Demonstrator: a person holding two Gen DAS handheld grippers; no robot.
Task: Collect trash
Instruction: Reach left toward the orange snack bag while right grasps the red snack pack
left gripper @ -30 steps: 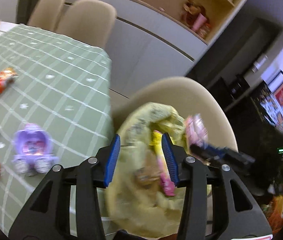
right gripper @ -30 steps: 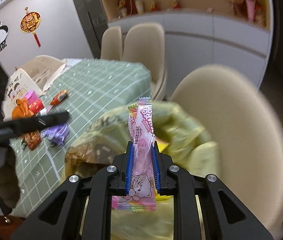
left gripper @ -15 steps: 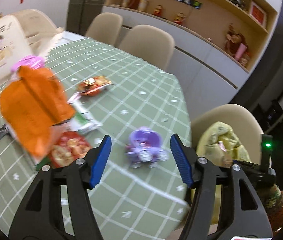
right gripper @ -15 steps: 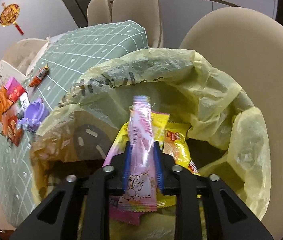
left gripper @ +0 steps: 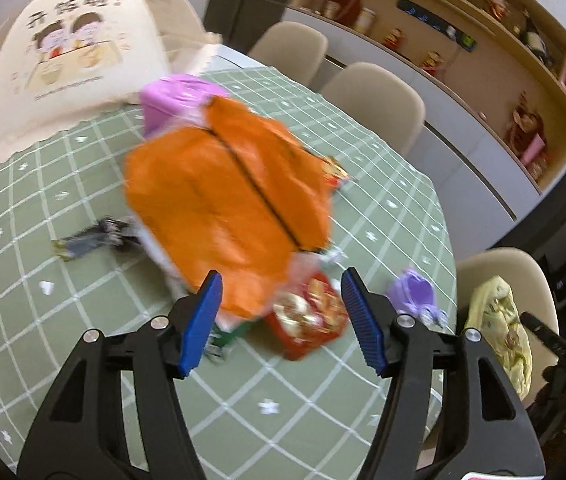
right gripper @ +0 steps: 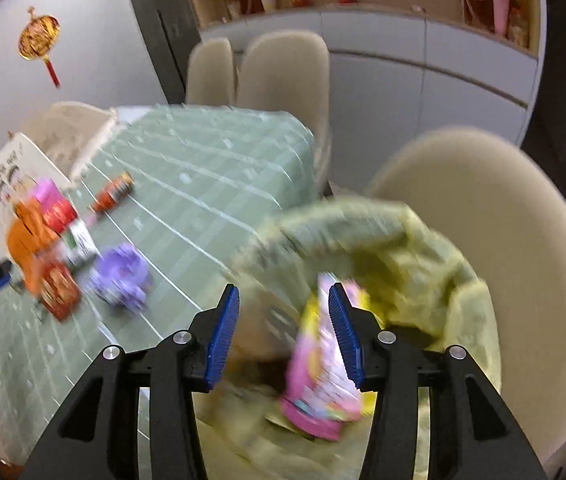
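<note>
The right gripper [right gripper: 283,328] no longer pinches the pink wrapper [right gripper: 323,376]: a second ago its blue pads were pressed together on that packet, upright over the yellow trash bag [right gripper: 423,248], and now the jaws are opening, with the wrapper loose against the inner face of the right-hand pad and tipping down into the bag's mouth just below the fingertips. Nothing presses on it, so that piece of trash looks delivered, joining the yellow packets already lying in the bag. The bag sits on the beige chair [right gripper: 523,220], directly ahead of and under this tool. The left gripper [left gripper: 281,320] has swung away from the bag, which now shows only far off to its right, and has come over the green checked tablecloth [left gripper: 83,320]. Its jaws stand spread and empty, wider than a second ago. Straight ahead of them, between and just beyond the pads, lies a heap of litter: a big orange bag [left gripper: 227,208] on top, a red snack packet [left gripper: 307,320] nearest the right pad, and a dark wrapper [left gripper: 91,238] out to the left. A purple toy [left gripper: 413,296] sits just beyond the right pad and is probably not trash. The likely next pick is the orange bag or the red packet; the picture is blurred, so the exact contact is unclear.
</note>
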